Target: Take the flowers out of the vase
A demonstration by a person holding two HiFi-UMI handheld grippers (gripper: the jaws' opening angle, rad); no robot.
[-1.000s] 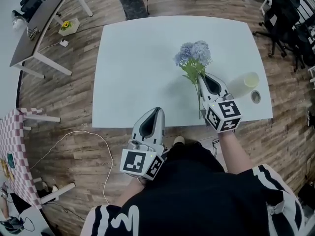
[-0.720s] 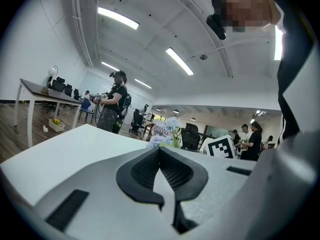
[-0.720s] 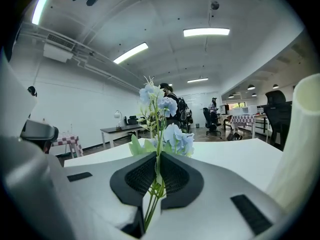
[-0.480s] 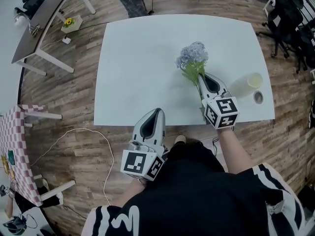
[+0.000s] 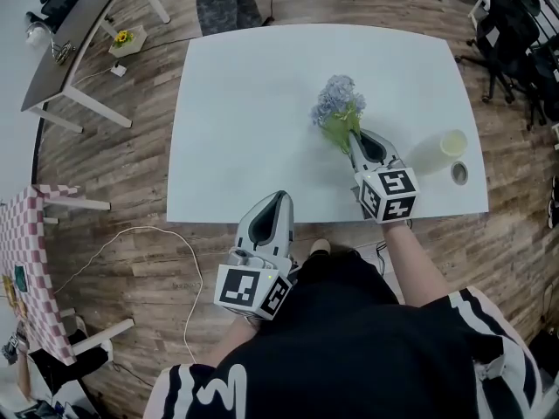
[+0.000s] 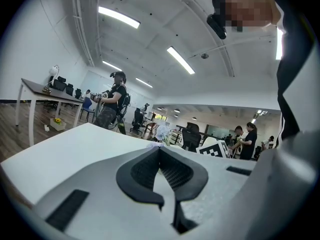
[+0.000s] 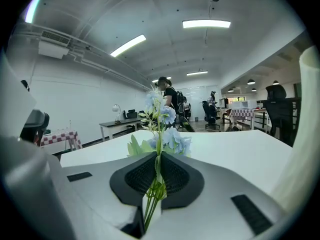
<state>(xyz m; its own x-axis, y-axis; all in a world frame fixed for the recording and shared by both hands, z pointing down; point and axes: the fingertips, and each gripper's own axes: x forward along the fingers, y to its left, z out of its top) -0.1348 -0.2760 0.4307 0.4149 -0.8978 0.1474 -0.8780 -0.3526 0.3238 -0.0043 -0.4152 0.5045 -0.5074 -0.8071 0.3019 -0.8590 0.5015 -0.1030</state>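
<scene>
Risk: the flowers [image 5: 337, 105] might have slipped or shed a stem, since only thin stems sat between the pads.
Right gripper [image 5: 353, 136]: jaws clamped on those stems, blooms just beyond the tips.
Flowers' place: over the table [image 5: 244, 103], right side, left of the vase [image 5: 435, 151].
Left gripper [image 5: 280, 195]: jaws together, empty, near edge.

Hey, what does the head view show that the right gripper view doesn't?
Only the head view shows the vase, set apart from the flowers, and the left gripper. Only the right gripper view shows the green stems pinched between its shut jaws. Both views show the flowers, the white table and the right gripper.
</scene>
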